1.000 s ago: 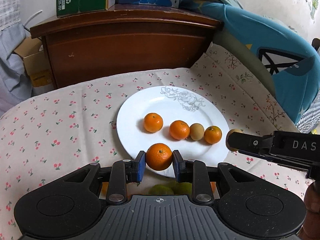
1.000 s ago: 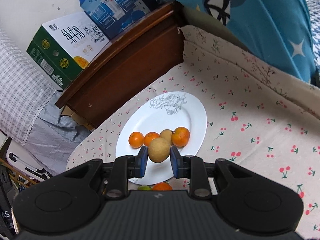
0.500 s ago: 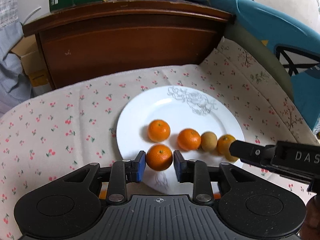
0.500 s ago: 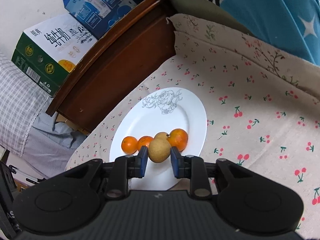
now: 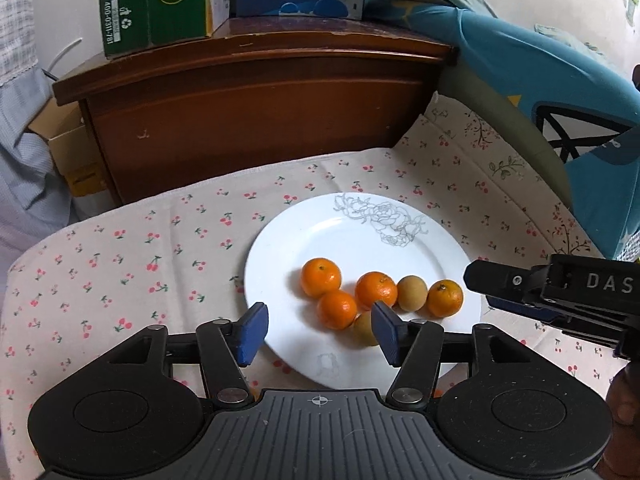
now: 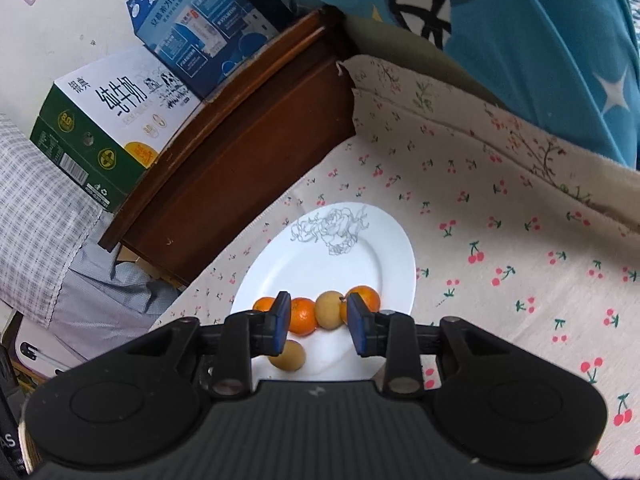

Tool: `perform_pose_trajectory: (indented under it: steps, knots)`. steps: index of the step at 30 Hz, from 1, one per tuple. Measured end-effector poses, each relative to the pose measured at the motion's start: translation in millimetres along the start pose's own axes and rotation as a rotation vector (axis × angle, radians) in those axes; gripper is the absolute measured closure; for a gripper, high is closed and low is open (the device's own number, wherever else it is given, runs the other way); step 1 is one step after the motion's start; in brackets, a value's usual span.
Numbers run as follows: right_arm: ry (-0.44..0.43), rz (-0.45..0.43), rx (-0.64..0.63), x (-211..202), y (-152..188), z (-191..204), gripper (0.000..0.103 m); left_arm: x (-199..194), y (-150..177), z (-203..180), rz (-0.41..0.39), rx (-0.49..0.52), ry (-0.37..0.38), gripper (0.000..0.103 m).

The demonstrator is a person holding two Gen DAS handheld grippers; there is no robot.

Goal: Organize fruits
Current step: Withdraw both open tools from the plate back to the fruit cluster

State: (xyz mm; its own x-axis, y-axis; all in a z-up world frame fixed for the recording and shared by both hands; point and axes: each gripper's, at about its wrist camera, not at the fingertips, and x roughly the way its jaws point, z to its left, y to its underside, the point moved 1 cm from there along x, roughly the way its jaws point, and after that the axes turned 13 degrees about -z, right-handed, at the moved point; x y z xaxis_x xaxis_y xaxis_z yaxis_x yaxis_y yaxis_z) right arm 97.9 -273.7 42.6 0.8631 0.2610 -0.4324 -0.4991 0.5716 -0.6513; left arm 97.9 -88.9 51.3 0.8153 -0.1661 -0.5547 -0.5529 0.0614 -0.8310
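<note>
Left wrist view: left gripper [image 5: 318,330] jaws have just been opening, now stand well apart, nothing pressed between the pads.
Released fruit: the mandarin [image 5: 337,309] it was carrying a second ago now sits on the white plate [image 5: 296,240], touching two other mandarins, just ahead of the open jaws.
Plate count (left view): four mandarins, one tan round fruit in the row, and a second tan fruit [image 5: 366,329] half hidden behind the right-hand pad.
Right gripper in left view: right gripper enters from the right edge, tips beside the plate rim.
Right wrist view: right gripper [image 6: 319,323] jaws have just been opening too, gap moderate, pads clear of any fruit.
Dropped fruit: the tan fruit [image 6: 289,355] held half a second ago now lies on the plate near its close rim, below the left-hand pad, not gripped.
Row behind: mandarins and one tan fruit seen through the gap, further back on the plate.
Cloth: cherry-print tablecloth [image 6: 520,272] around the plate shows no loose fruit in either view.
Meaning: both placements look done; both claws are free to back off. Remaining fruit, if any, is out of sight.
</note>
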Motion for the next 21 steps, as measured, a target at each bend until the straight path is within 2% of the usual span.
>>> perform_pose_trajectory:
  steps: [5,21]
  knots:
    - [0.018,0.011,-0.036,-3,3,2,0.069,-8,4,8,0.005,-0.021,-0.01,0.043]
    - [0.039,0.039,-0.124,-30,15,8,0.069,-46,9,21,0.016,-0.025,-0.015,0.042]
